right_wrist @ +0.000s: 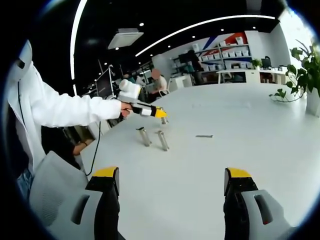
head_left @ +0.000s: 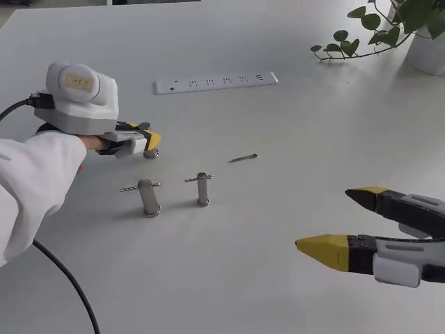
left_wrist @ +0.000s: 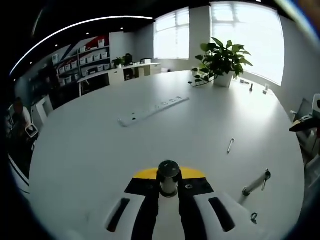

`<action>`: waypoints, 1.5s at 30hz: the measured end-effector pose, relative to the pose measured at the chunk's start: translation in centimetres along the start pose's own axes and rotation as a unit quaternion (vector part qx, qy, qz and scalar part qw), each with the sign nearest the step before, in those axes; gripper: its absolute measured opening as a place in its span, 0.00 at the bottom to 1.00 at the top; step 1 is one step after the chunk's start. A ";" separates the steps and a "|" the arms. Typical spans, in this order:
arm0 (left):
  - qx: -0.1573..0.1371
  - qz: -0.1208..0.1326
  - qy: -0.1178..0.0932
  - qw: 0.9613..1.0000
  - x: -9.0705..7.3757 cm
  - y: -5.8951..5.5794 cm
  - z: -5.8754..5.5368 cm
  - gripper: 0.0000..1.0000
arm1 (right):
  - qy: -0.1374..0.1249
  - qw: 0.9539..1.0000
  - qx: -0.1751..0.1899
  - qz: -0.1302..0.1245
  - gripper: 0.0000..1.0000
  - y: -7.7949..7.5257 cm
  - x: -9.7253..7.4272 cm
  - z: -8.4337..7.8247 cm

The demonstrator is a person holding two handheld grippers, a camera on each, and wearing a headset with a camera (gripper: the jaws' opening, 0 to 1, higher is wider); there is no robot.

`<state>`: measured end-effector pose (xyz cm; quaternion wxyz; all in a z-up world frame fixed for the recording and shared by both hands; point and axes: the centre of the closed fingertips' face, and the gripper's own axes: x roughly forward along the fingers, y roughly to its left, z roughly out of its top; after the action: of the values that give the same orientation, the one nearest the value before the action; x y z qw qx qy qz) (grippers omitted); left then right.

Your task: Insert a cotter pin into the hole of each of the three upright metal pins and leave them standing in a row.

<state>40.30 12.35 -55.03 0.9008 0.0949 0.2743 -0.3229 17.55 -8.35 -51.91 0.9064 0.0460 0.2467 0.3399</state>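
Right tongs [head_left: 323, 218] gape; left tongs [head_left: 151, 139] clamp a metal pin [left_wrist: 168, 171].

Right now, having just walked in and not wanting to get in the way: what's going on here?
A person works with two handheld grippers. The left gripper is shut on one upright metal pin. A second metal pin and a third metal pin stand nearby, each with a cotter pin through its top. A loose cotter pin lies on the table beyond them. The right gripper is open and empty, off to the side.
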 end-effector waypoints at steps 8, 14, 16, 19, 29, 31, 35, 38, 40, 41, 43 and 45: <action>0.018 0.002 -0.023 1.000 -4.2 0.5 1.8 0.11 | 0.001 1.000 -0.002 0.005 0.84 0.3 0.3 0.2; -0.001 -0.002 -0.045 0.999 -7.4 0.0 2.8 0.11 | 0.005 1.000 -0.016 0.020 0.84 1.0 0.7 0.7; -0.018 -0.001 -0.057 0.998 -8.6 -0.1 3.2 0.11 | 0.007 1.000 -0.020 0.022 0.84 1.2 0.8 0.6; -0.020 0.003 -0.067 0.998 -10.2 -0.5 3.5 0.11 | 0.008 0.999 -0.022 0.026 0.84 1.4 1.0 0.7; 0.017 -0.008 -0.059 0.998 -13.3 -3.5 3.8 0.11 | 0.006 0.999 -0.033 0.028 0.84 1.8 0.8 0.8; 0.018 -0.021 -0.062 0.998 -14.0 -5.1 3.8 0.11 | 0.005 0.999 -0.031 0.024 0.84 1.7 0.8 0.8; 0.024 -0.038 -0.061 0.997 -14.8 -7.5 3.7 0.11 | 0.004 0.999 -0.032 0.019 0.84 1.5 0.6 0.8; 0.028 -0.054 -0.063 0.996 -15.0 -9.2 3.4 0.11 | 0.003 0.999 -0.036 0.018 0.83 1.6 0.5 0.8; 0.025 -0.065 -0.061 0.996 -15.0 -10.1 3.1 0.11 | 0.004 0.999 -0.036 0.020 0.83 1.6 0.4 0.8; 0.024 -0.070 -0.059 0.995 -14.8 -10.7 2.8 0.11 | 0.004 0.999 -0.036 0.020 0.83 1.7 0.4 0.8; 0.024 -0.077 -0.057 0.995 -14.6 -11.2 2.4 0.11 | 0.004 0.999 -0.037 0.020 0.83 1.7 0.4 0.8; 0.018 -0.087 -0.052 0.995 -14.2 -11.9 1.7 0.11 | 0.004 0.999 -0.038 0.021 0.83 1.7 0.4 0.8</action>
<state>24.40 10.09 -45.71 0.8803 0.0700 0.2287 -0.4097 17.18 -6.71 -50.95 0.8993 0.0153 0.2363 0.3678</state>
